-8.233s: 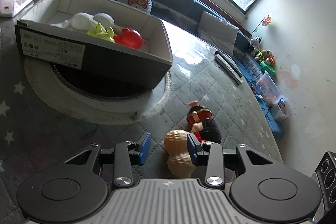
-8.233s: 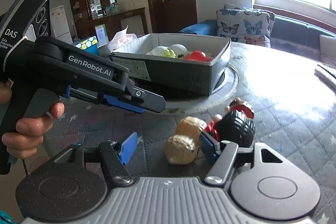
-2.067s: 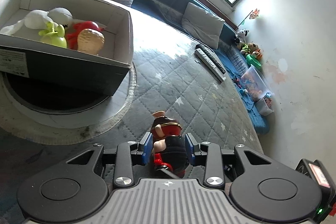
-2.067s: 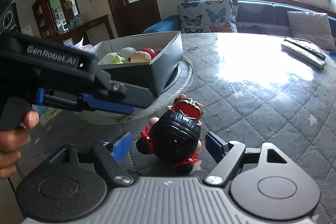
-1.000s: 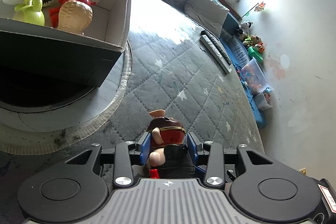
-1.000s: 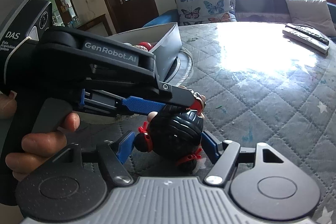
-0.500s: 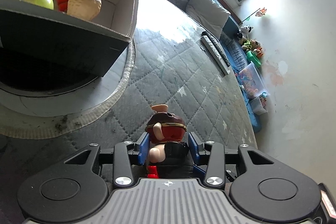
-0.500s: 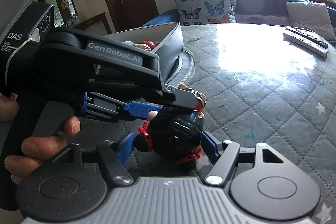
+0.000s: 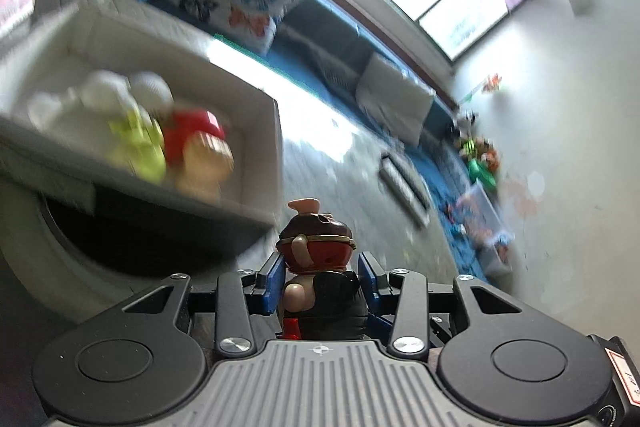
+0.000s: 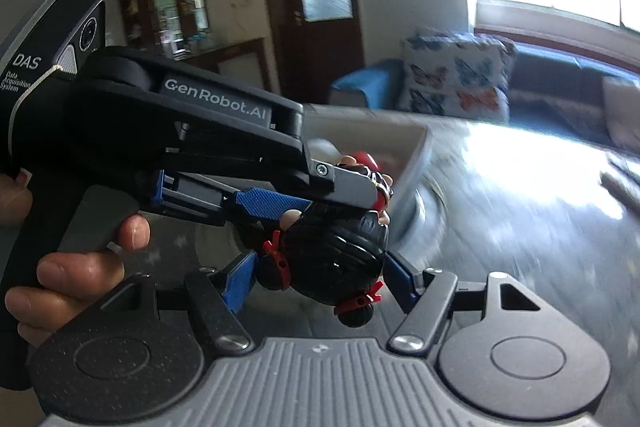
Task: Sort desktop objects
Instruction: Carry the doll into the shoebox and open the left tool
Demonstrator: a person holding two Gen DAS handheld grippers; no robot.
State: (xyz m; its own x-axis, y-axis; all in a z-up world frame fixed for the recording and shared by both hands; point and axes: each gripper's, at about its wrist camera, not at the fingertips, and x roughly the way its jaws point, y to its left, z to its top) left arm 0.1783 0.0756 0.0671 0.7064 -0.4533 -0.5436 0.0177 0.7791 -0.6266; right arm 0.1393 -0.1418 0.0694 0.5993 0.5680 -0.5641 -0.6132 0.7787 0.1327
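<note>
Now, left wrist view
Left gripper (image 9: 322, 281): its two blue pads are closed against the sides of the figurine, narrow gap, firm hold.
Figurine (image 9: 320, 267): a small doll in a black body with a red and brown head, upright between the pads, lifted clear of the table.
Box (image 9: 260, 155): an open white-lined cardboard box at ten o'clock from the figurine, blurred by motion; its near corner lies just beside the figurine's head in this view.
Box contents: a white plush toy (image 9: 116, 95), a yellow-green toy (image 9: 140, 147), a red toy (image 9: 192, 131) and a tan peanut-shaped toy (image 9: 204, 167), packed side by side.
Table (image 9: 352, 187): grey quilted cover, with a remote control (image 9: 404, 187) at two o'clock from the figurine.

Right wrist view
Right gripper (image 10: 316, 285): blue pads set wide apart, flanking the figurine's lower body; whether either pad touches it cannot be told.
Figurine (image 10: 340, 259): seen from the back, black rounded body with red ties, hanging at twelve o'clock from the right gripper.
Left gripper (image 10: 352, 195): reaches in from nine o'clock, its fingers clamped over the figurine's upper part.
Hand (image 10: 76, 267): wrapped round the left gripper's handle at eight o'clock.
Box (image 10: 416, 155): behind the figurine at one o'clock, blurred.
</note>
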